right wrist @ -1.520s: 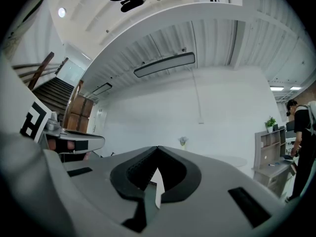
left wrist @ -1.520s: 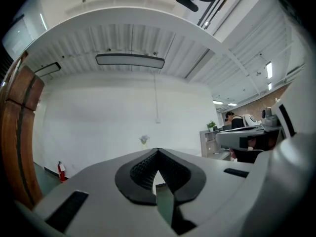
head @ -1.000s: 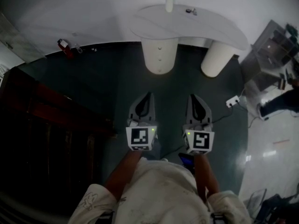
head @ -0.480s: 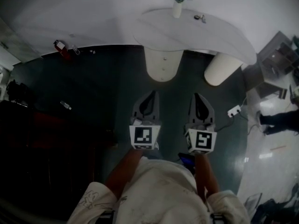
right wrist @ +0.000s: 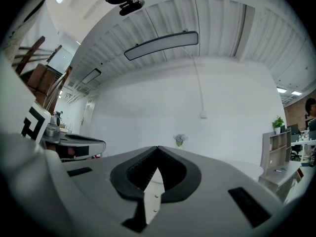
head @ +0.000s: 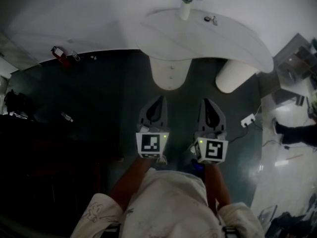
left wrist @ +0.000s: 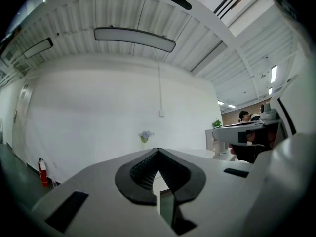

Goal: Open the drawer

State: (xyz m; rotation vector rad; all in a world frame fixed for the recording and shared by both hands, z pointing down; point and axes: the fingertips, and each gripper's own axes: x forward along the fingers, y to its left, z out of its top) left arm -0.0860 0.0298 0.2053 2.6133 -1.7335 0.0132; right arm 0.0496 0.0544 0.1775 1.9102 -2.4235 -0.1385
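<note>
1. Out in front of the person's sleeves, the left tongs [head: 158, 101] and the right tongs [head: 208, 103] are each pressed together at the tips. Nothing sits between the pads in either gripper view.
2. Both point level, side by side, toward a white kidney-shaped worktop [head: 233, 38] set against the pale wall.
3. Straight ahead of the left tongs, well apart across the dark green floor [head: 99, 93], a white round pedestal [head: 166, 58] stands under that worktop.
4. Two small knobs [head: 170, 69], one above the other on its front, suggest the drawer [head: 171, 75] is there — its edges are too faint to trace.
5. A second white pedestal [head: 233, 76] lies ahead and to the right of the right tongs and shows no knob.
6. By my reading the left tongs are nearer. The knobs lie on their line, so the reach goes forward and the pull would come back toward the person.
7. Farther out, a small white vase of pale flowers [head: 185, 4] stands on the worktop, and a red fire extinguisher [head: 58, 53] sits by the wall at left.
</note>
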